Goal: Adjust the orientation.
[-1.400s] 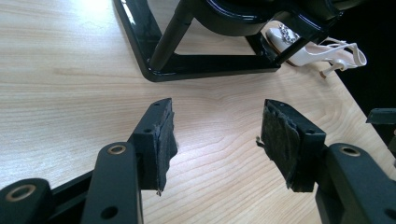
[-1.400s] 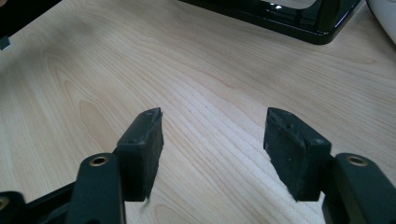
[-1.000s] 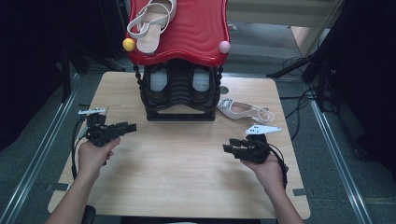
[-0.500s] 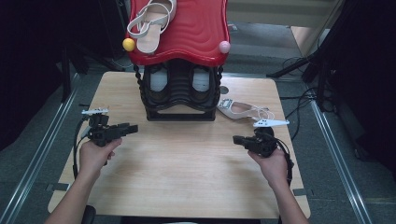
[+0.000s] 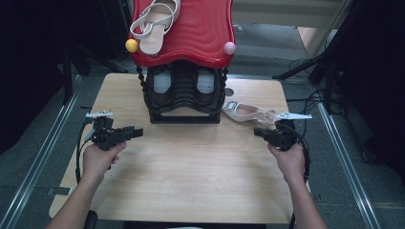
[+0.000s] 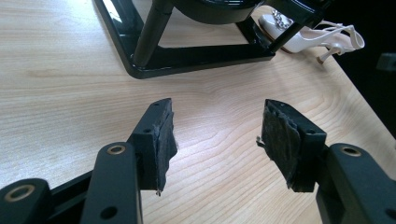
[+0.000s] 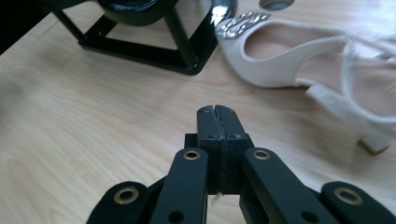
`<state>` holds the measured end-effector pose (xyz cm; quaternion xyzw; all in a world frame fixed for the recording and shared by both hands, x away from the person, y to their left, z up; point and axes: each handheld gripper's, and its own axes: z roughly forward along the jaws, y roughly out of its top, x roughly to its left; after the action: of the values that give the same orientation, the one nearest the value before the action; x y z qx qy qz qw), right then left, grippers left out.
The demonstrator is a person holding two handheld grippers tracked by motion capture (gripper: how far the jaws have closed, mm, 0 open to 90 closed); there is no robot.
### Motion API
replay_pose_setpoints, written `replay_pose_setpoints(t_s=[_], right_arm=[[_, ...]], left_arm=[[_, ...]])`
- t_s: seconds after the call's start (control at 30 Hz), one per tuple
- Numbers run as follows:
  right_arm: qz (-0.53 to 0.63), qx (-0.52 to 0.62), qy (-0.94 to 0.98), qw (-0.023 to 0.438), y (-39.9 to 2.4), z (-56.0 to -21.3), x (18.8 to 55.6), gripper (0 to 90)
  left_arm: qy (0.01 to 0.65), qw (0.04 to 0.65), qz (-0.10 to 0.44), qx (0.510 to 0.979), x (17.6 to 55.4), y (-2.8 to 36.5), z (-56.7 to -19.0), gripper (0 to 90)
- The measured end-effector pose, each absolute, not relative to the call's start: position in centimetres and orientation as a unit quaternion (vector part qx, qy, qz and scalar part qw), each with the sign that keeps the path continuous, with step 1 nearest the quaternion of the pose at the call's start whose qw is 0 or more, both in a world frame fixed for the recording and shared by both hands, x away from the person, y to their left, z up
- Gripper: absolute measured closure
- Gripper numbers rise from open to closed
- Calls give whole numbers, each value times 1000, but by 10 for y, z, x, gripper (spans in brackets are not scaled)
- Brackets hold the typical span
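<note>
While the right gripper (image 7: pixel 216 110) sits clenched on nothing near the white shoe (image 7: pixel 299 51), the left gripper (image 6: pixel 217 135) gapes empty. No lettering on either is legible.

A light wooden tabletop (image 5: pixel 191 191) with visible grain fills the middle of the high view, lit evenly from above. Around it lies a grey carpeted floor (image 5: pixel 43 191). Metal rails (image 5: pixel 38 162) run diagonally along the floor at the left of the frame, and another rail (image 5: pixel 348 171) runs at the right. Black cables (image 5: pixel 305 102) lie loose on the floor at the right centre. The upper left and the far right of the frame are dark. A pale beam (image 5: pixel 286 12) crosses the upper right.
</note>
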<state>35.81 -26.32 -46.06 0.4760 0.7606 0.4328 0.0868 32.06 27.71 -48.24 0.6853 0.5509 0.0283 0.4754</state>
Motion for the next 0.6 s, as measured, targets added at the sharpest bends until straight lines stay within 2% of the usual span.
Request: replay_pose_setpoints(t_s=[0.4, 0.6], right_arm=[[424, 497, 751, 97, -279, -454, 405, 900], [412, 505, 749, 118, -286, -444, 428, 900]], left_arm=[[547, 485, 25, 682, 318, 279, -480, 442], [539, 484, 23, 689, 320, 275, -481, 439]])
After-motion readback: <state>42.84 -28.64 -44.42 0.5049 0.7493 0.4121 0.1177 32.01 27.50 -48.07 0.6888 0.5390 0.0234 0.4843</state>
